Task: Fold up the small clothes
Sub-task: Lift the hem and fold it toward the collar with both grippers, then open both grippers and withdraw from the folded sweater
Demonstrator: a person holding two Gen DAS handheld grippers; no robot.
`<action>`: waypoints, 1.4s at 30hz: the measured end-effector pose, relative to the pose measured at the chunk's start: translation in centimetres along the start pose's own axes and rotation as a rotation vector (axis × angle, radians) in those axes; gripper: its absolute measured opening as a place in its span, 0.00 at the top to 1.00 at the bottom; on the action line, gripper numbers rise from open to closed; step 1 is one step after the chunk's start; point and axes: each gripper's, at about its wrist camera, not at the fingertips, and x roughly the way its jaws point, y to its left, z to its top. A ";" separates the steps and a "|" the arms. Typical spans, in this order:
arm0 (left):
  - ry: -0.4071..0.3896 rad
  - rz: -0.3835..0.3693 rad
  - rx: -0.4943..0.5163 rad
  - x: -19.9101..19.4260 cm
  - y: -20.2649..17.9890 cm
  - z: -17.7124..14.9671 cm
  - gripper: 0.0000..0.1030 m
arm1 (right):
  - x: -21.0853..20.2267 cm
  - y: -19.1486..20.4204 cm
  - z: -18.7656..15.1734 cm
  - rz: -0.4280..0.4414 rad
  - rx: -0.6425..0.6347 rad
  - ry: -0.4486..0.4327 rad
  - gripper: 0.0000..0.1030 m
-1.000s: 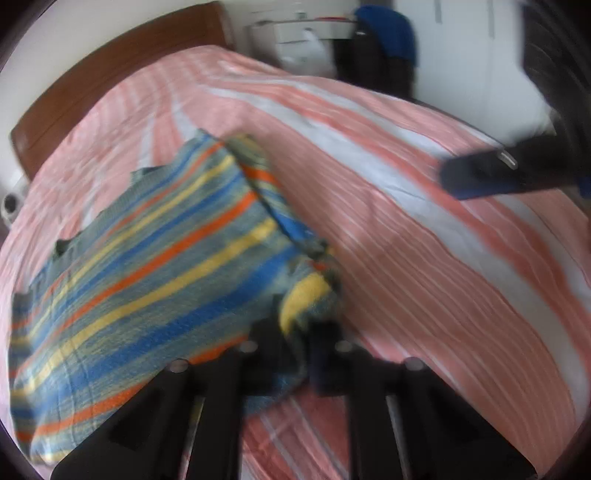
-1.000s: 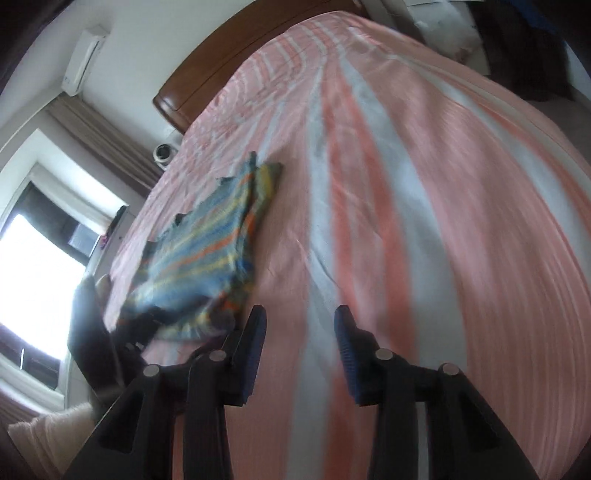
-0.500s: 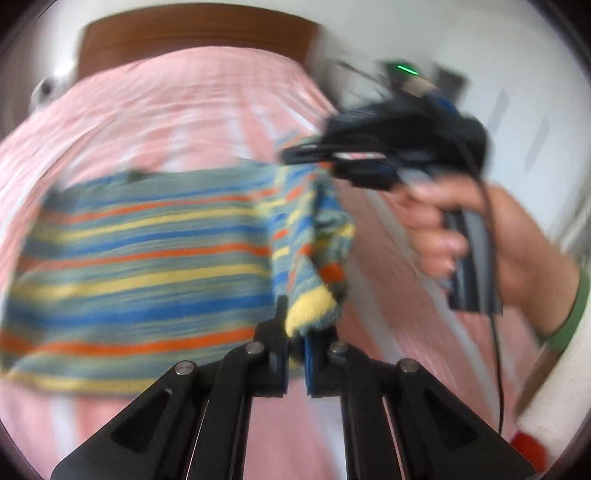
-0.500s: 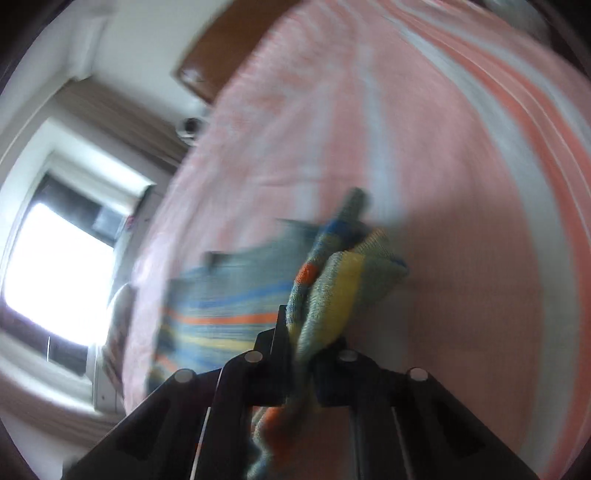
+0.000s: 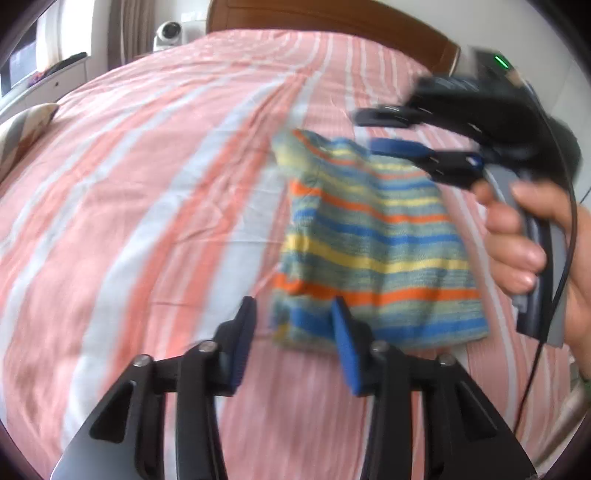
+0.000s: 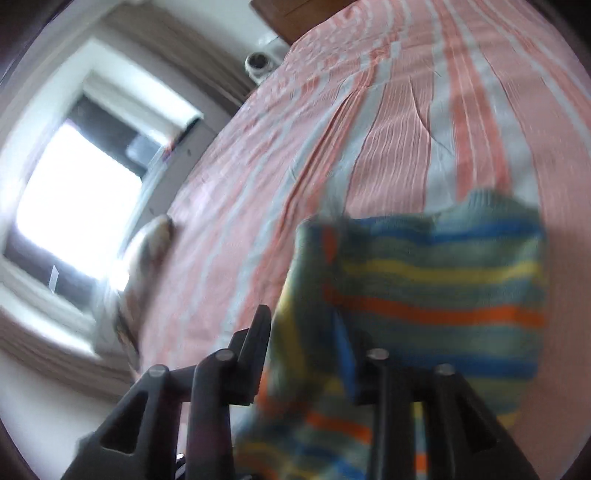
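Note:
A small striped garment (image 5: 376, 243), blue, yellow, orange and green, lies folded over on the pink-and-white striped bed sheet (image 5: 147, 192). My left gripper (image 5: 295, 325) is open and empty at the garment's near left corner. My right gripper (image 5: 369, 131) shows in the left wrist view, held in a hand at the garment's far edge, open with nothing between its fingers. In the right wrist view the garment (image 6: 424, 288) lies just ahead of the open right gripper (image 6: 303, 336). Both views are blurred.
A wooden headboard (image 5: 332, 18) runs along the bed's far end. A small white camera (image 5: 168, 33) stands beside it. A pillow (image 5: 22, 125) lies at the left edge. A bright window (image 6: 74, 192) is on the left in the right wrist view.
Both grippers were shut on the garment's corners half a second ago and carried it across into a fold. Both have now opened and let go. The garment lies folded on the sheet.

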 end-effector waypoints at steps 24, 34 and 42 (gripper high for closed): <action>-0.012 0.243 0.062 -1.6 -0.9 0.7 0.17 | -14.4 -0.8 -18.8 -0.340 -0.335 -0.071 0.36; 0.073 0.047 0.087 0.2 2.7 3.9 0.15 | -14.0 -3.1 -17.0 -0.369 -0.240 -0.041 0.20; 0.046 0.092 0.078 0.9 4.9 5.2 0.12 | -16.9 -7.0 -14.4 -0.350 -0.082 -0.154 0.16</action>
